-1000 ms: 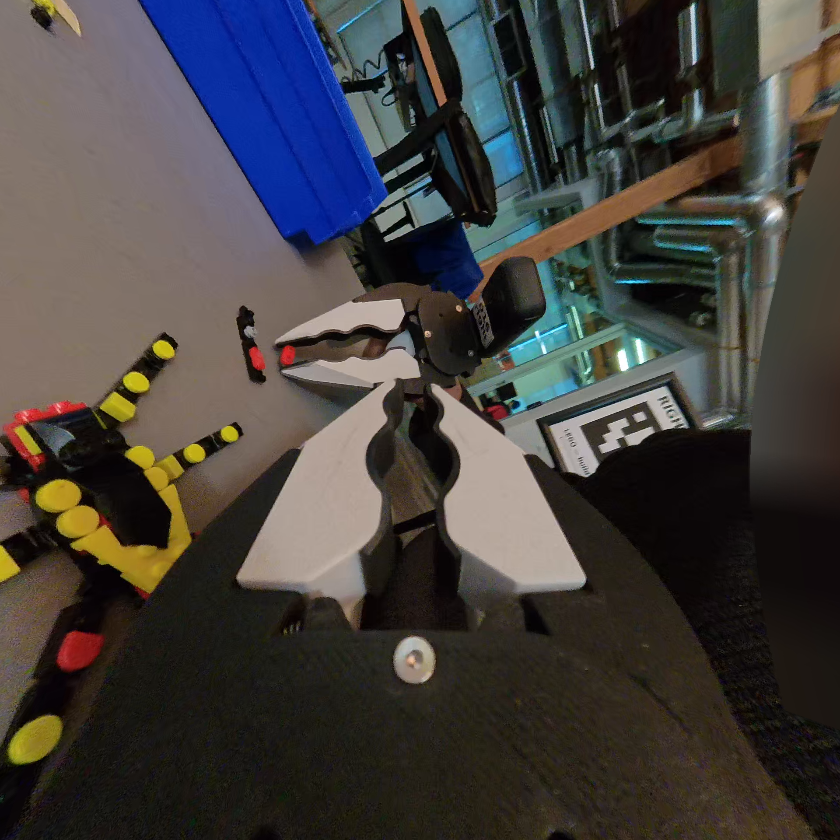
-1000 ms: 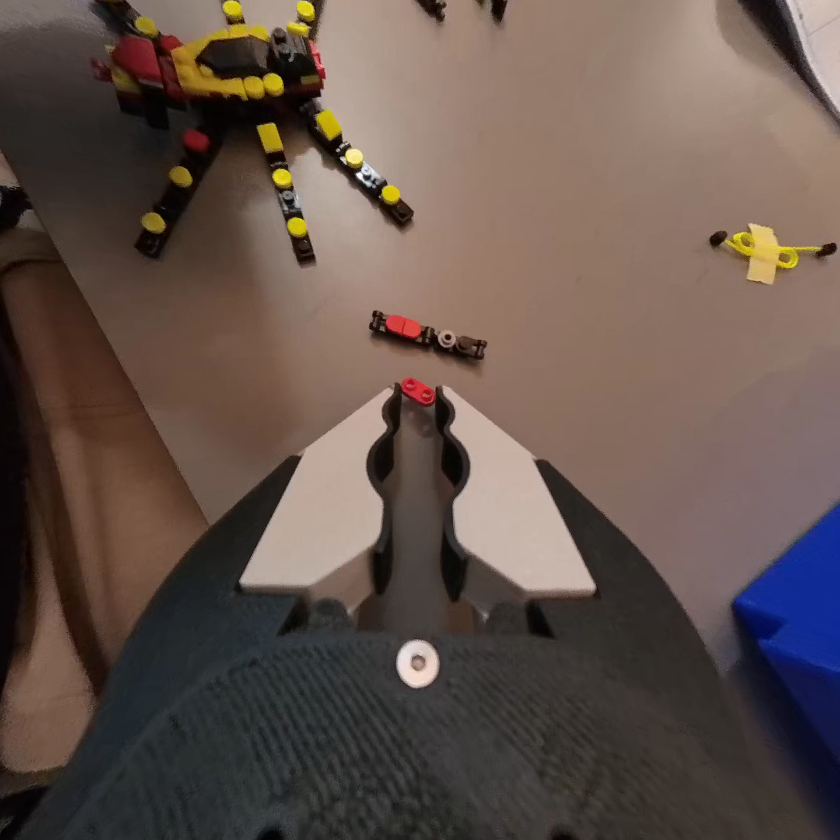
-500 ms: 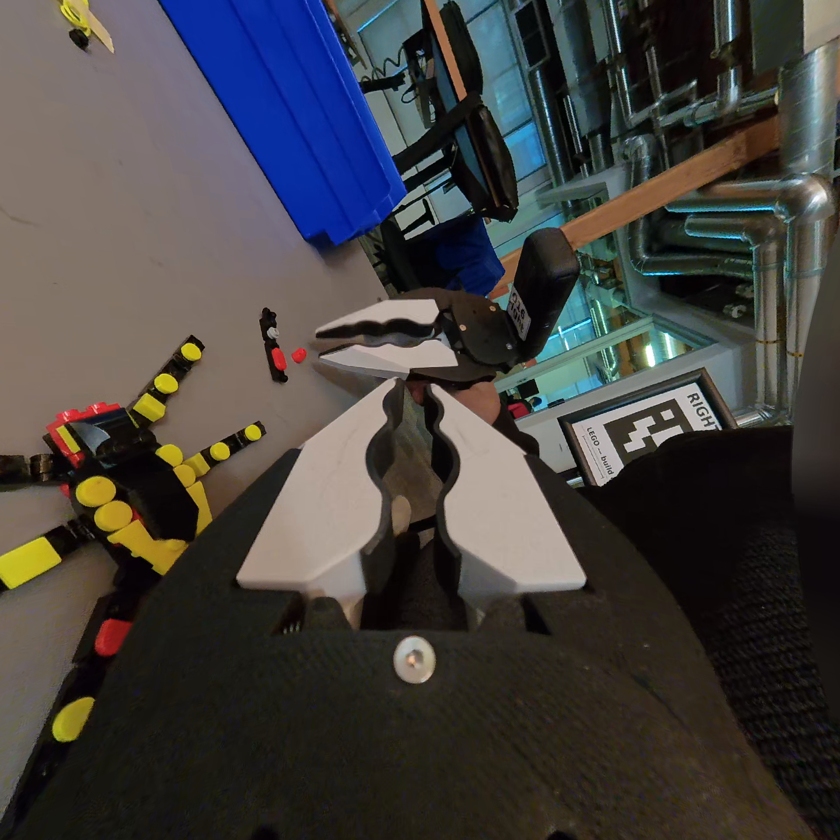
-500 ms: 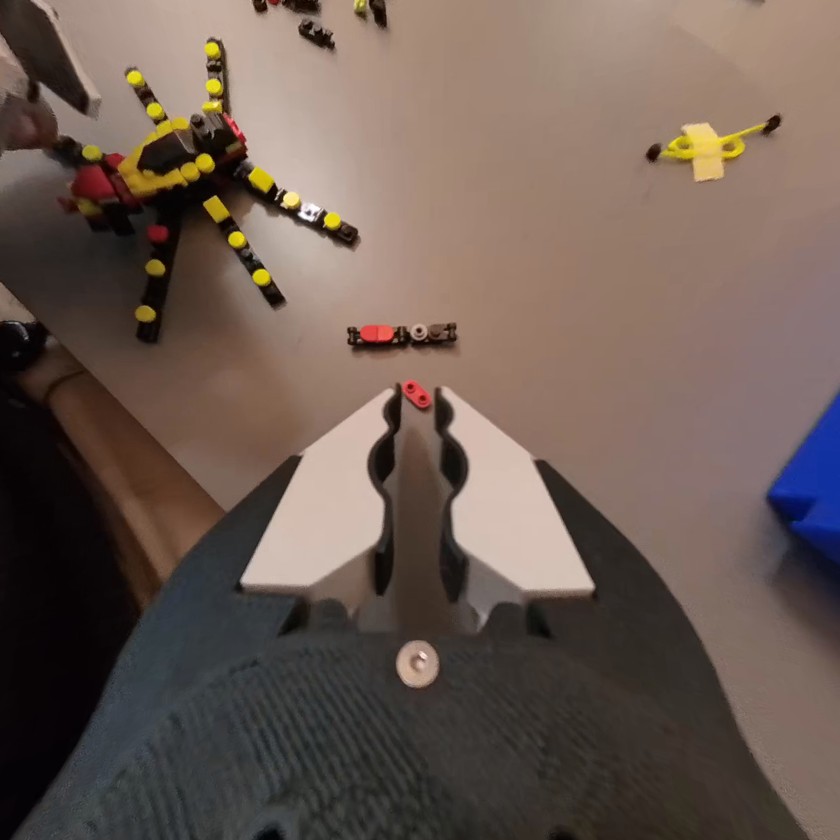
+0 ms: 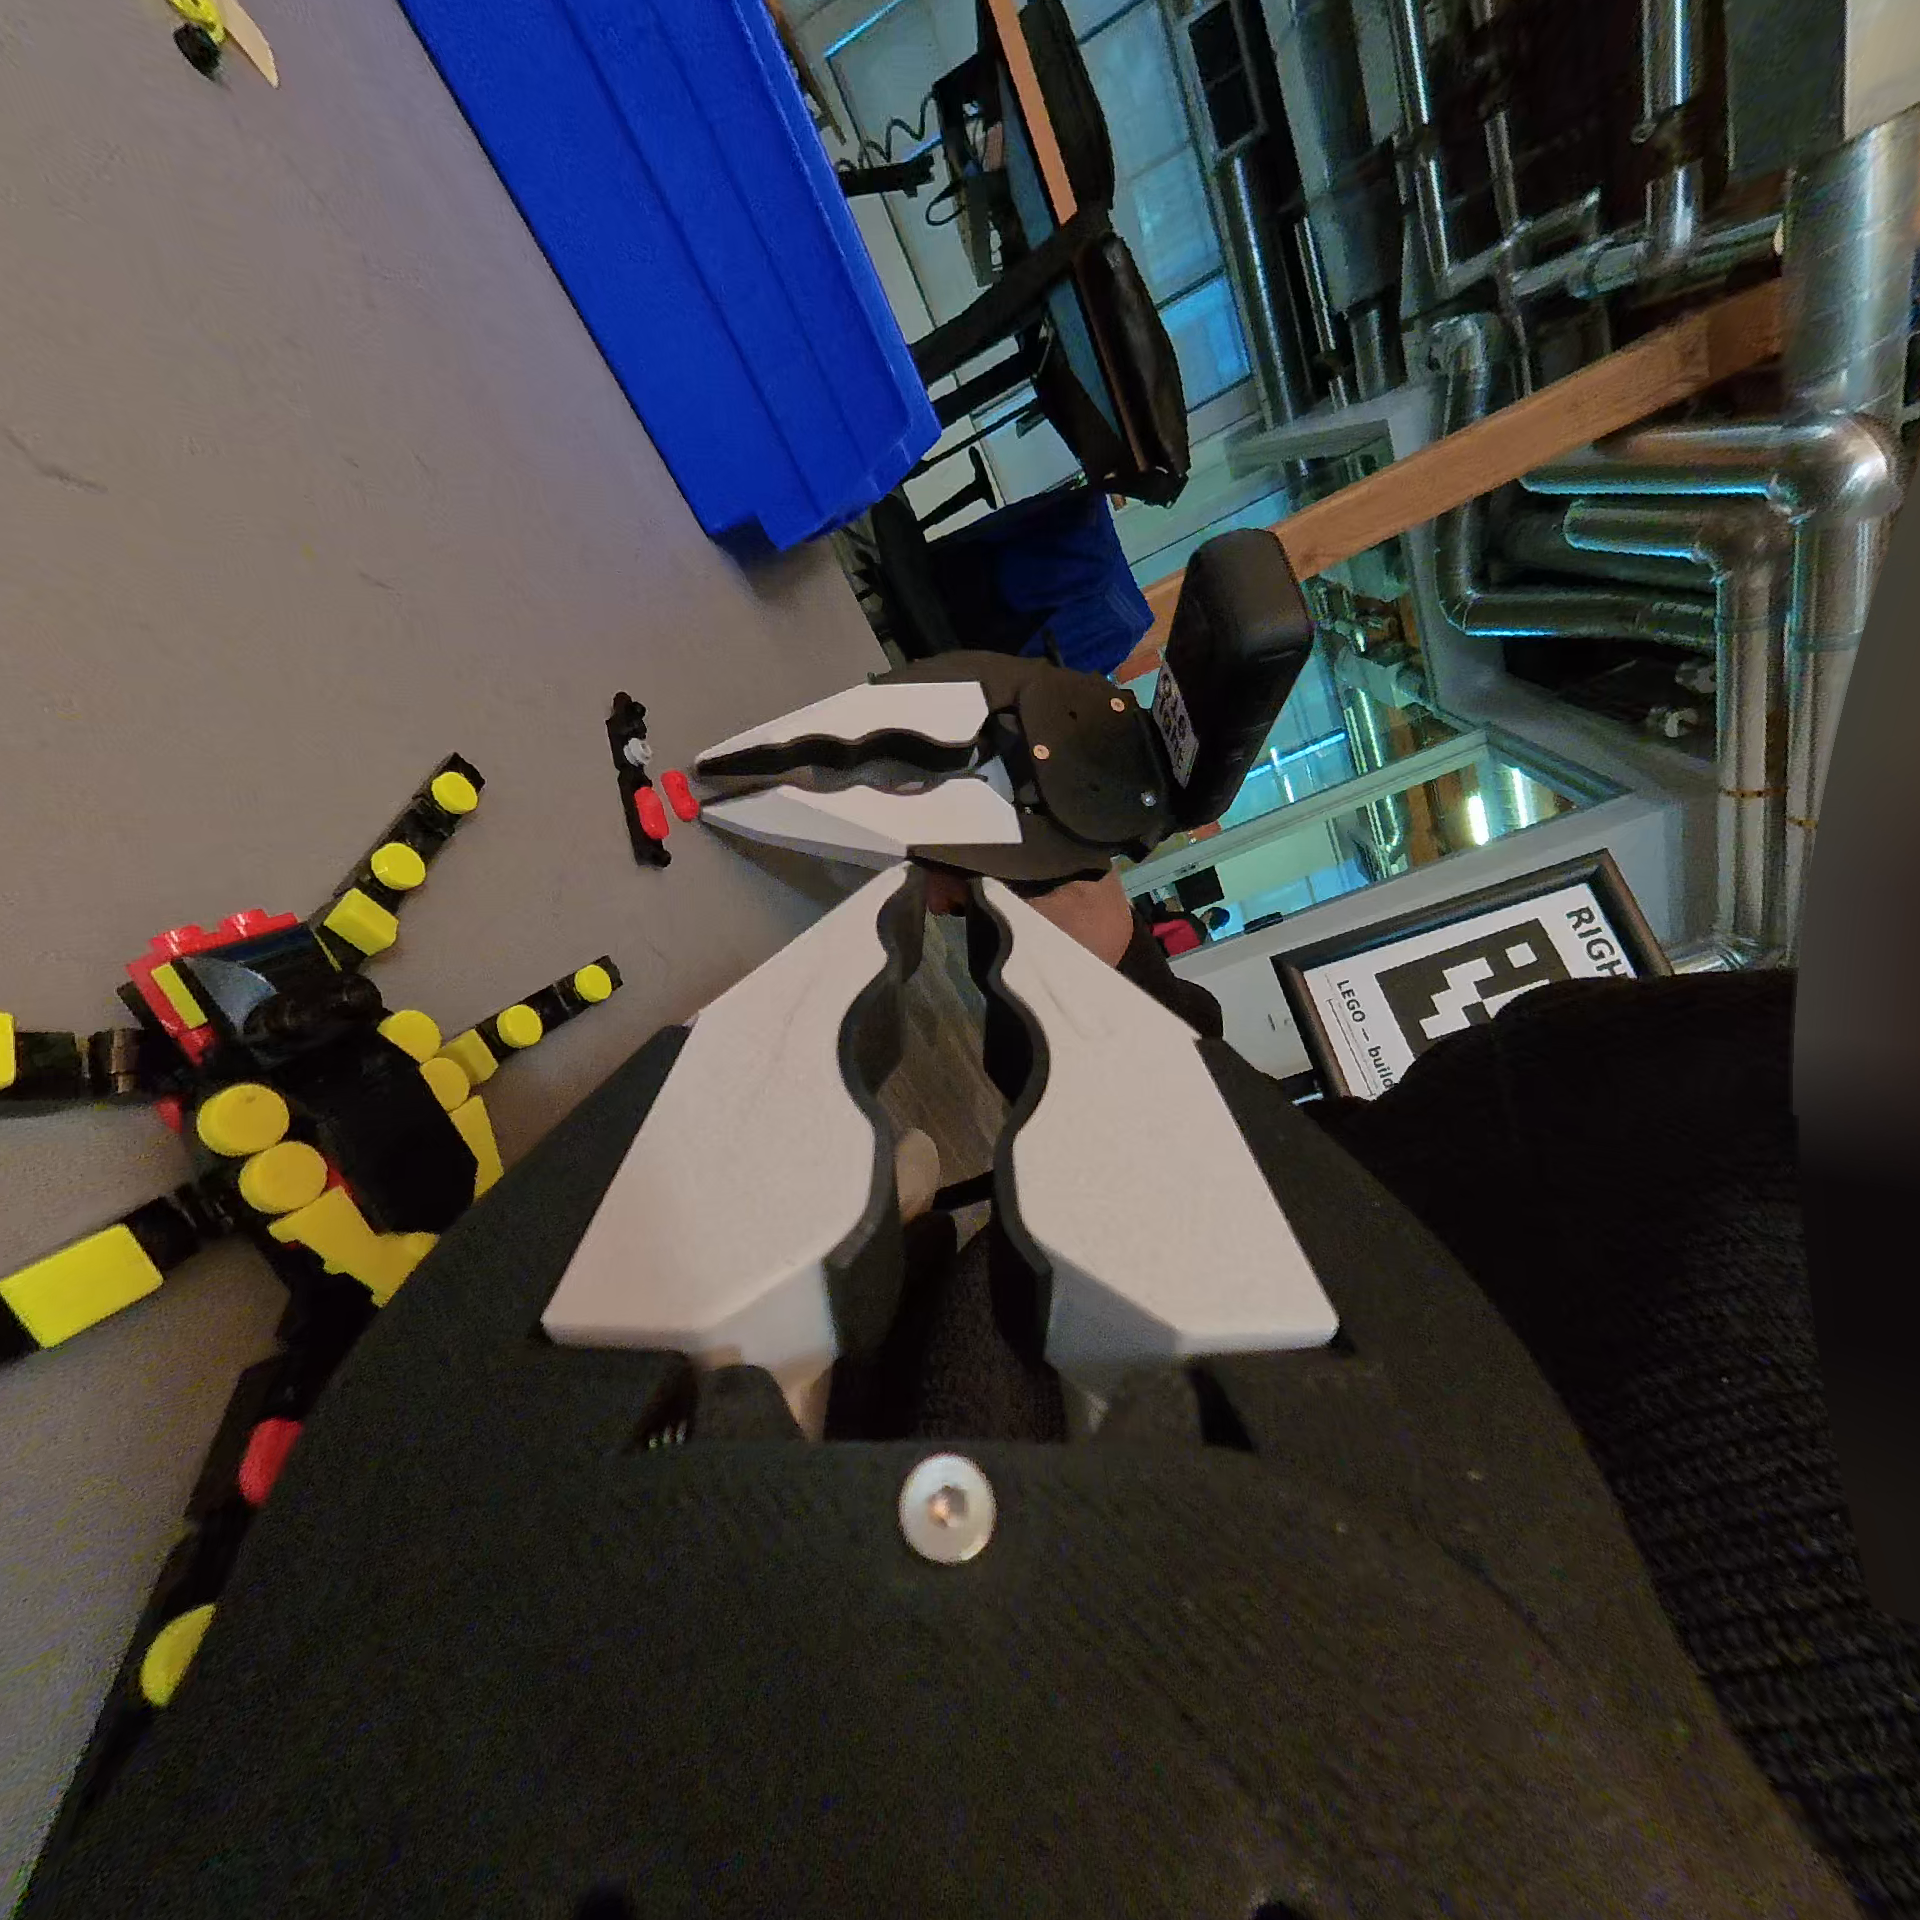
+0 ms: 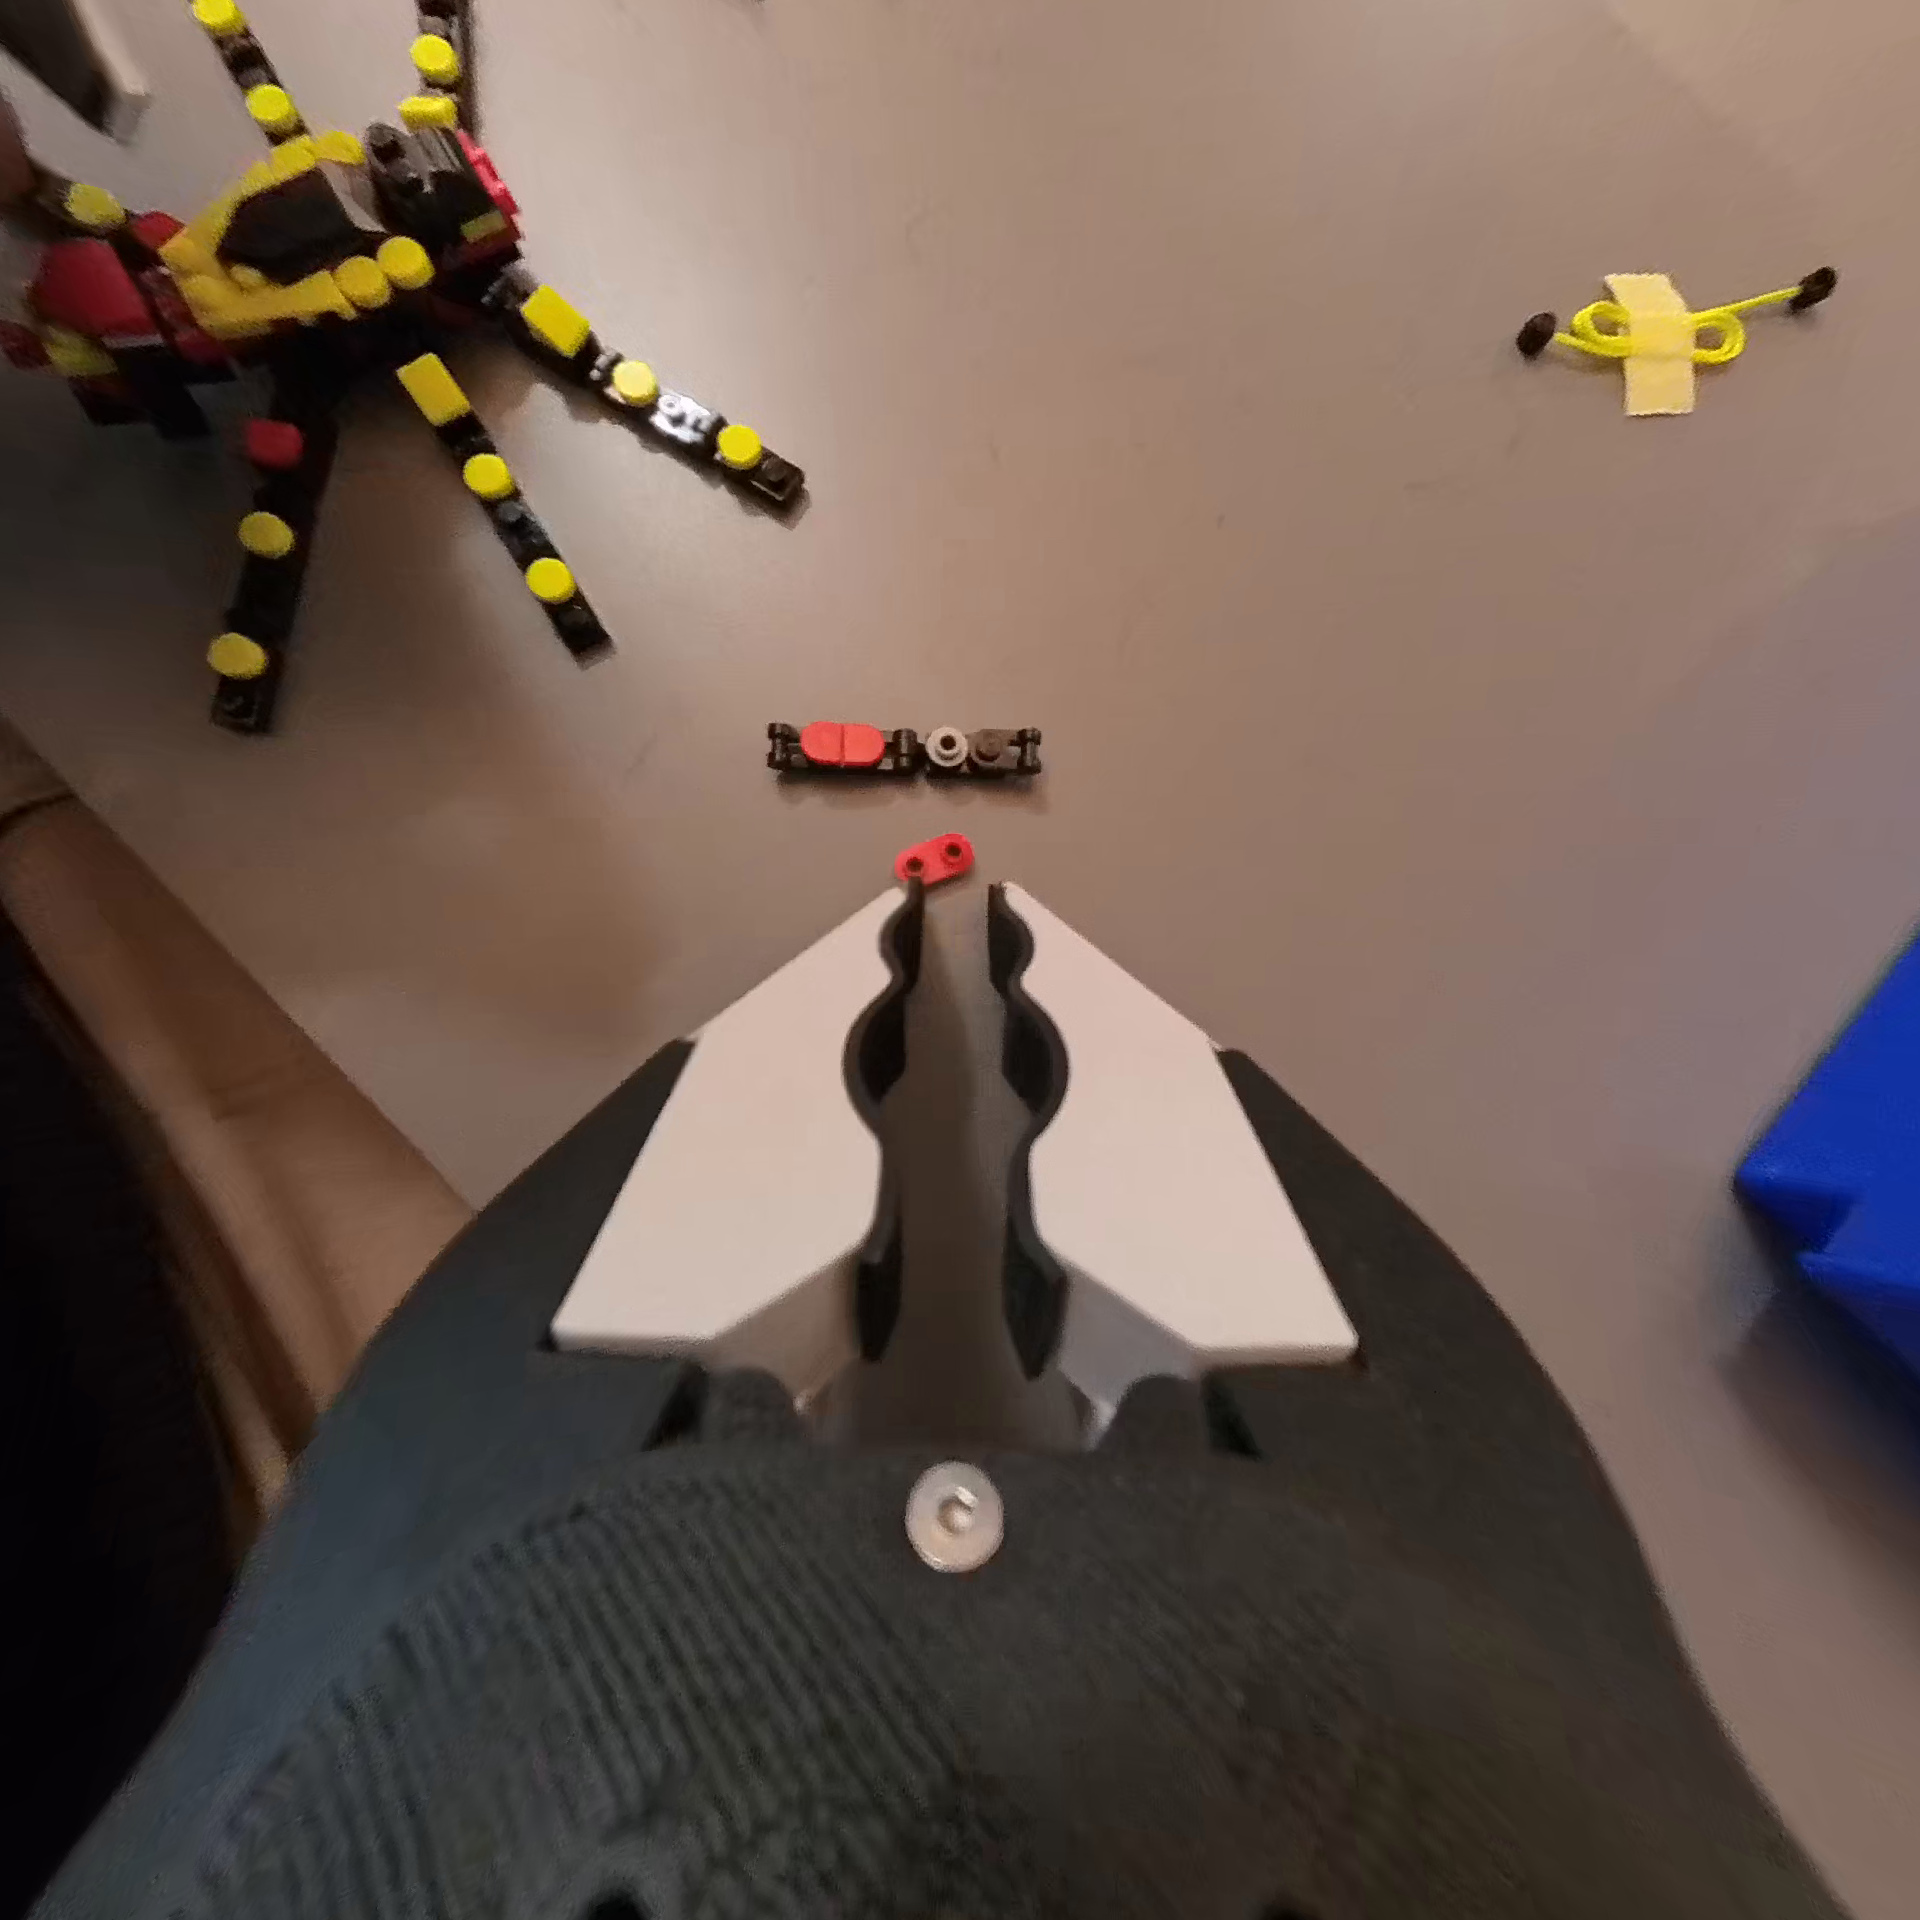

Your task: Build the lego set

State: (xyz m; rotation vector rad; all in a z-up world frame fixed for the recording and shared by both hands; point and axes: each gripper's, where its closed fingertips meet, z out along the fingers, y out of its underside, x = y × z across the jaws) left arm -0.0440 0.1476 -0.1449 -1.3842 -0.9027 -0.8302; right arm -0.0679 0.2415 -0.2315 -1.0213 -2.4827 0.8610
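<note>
A yellow, black and red spider model (image 6: pixel 312 249) lies on the grey table at the upper left; it also shows in the left wrist view (image 5: pixel 312 1091). A loose black leg strip with a red tile (image 6: pixel 904 748) lies just beyond my right gripper (image 6: pixel 954 894). A small red two-hole plate (image 6: pixel 935 858) lies tilted on the table at the left fingertip, not clamped. The right gripper is slightly open. In the left wrist view the right gripper (image 5: pixel 701 795) points at the red plate (image 5: pixel 677 793) and the strip (image 5: pixel 639 779). My left gripper (image 5: pixel 940 883) is slightly open, empty, off the table edge.
A blue bin (image 6: pixel 1849 1174) stands at the right; it also shows in the left wrist view (image 5: pixel 675 260). A yellow string taped down (image 6: pixel 1652 332) lies at the far right. The table's wooden edge (image 6: pixel 208 1039) runs along the left. A framed marker sign (image 5: pixel 1455 977) stands behind.
The right gripper has come closer to the leg strip. The red plate has turned and now lies ahead of the left fingertip. The left gripper has shifted its view slightly.
</note>
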